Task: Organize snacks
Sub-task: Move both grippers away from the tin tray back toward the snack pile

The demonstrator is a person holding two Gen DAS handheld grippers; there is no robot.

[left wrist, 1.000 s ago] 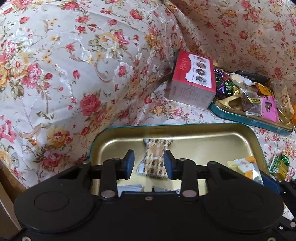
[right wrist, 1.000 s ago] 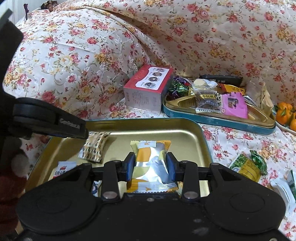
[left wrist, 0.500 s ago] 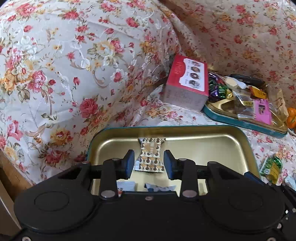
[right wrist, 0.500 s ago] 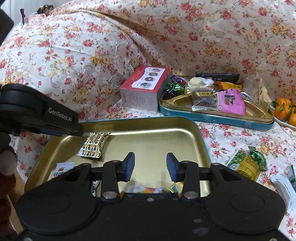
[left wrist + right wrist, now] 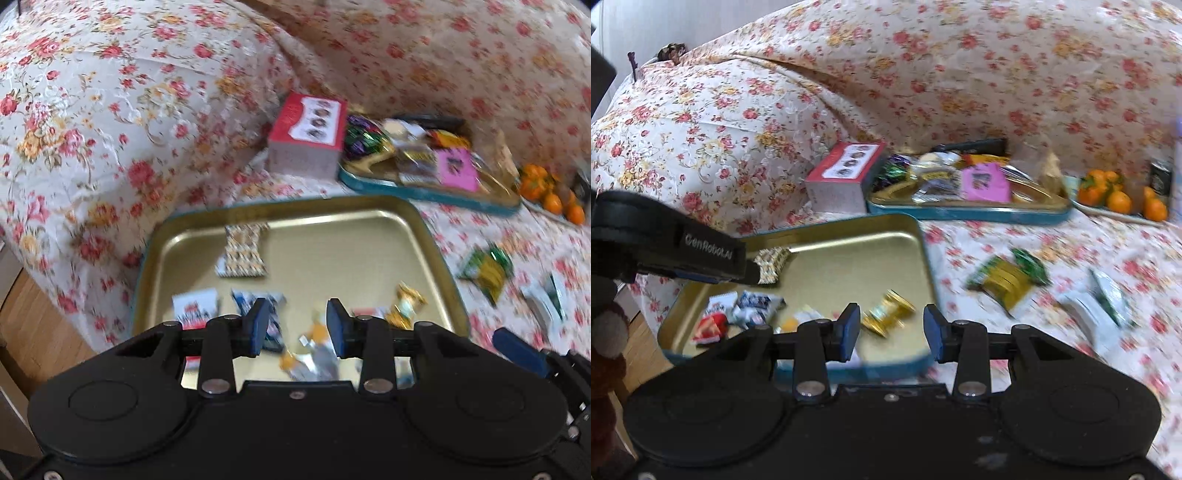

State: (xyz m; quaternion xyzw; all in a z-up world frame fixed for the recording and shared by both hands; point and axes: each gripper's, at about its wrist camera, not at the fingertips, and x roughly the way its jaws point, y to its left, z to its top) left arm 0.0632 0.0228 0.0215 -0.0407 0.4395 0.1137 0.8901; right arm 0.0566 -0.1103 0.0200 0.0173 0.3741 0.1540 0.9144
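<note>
A: We check both tools first. The left hand-held gripper (image 5: 295,326) has its jaws parted with nothing between the pads. The right hand-held gripper (image 5: 890,332) also stands parted and carries nothing.

B: Where do the snacks lie?

A: Several sit in the near tray (image 5: 925,258): a checked packet (image 5: 243,251) toward the far left, small packets near the left wall, and a gold candy (image 5: 888,314) close to the right wall. Two remain loose on the floral cover (image 5: 1071,254): a green pouch (image 5: 1008,278) and a white packet (image 5: 1097,306).

B: Which relation governs the next pick?

A: We judge it to be the green pouch against the right hand-held gripper. The pouch lies outside the tray, ahead and to the right of the right jaws. The white packet lies farther right again.

B: And its axis?

A: Its long axis runs diagonally, from upper left to lower right in the right wrist view. The jaws would need to close across the short width.

B: Which hand is nearer?

A: The right. In the left wrist view the green pouch (image 5: 487,273) sits well off to the right, past the tray wall. The frames are blurred, so we treat fine edges as uncertain.
</note>
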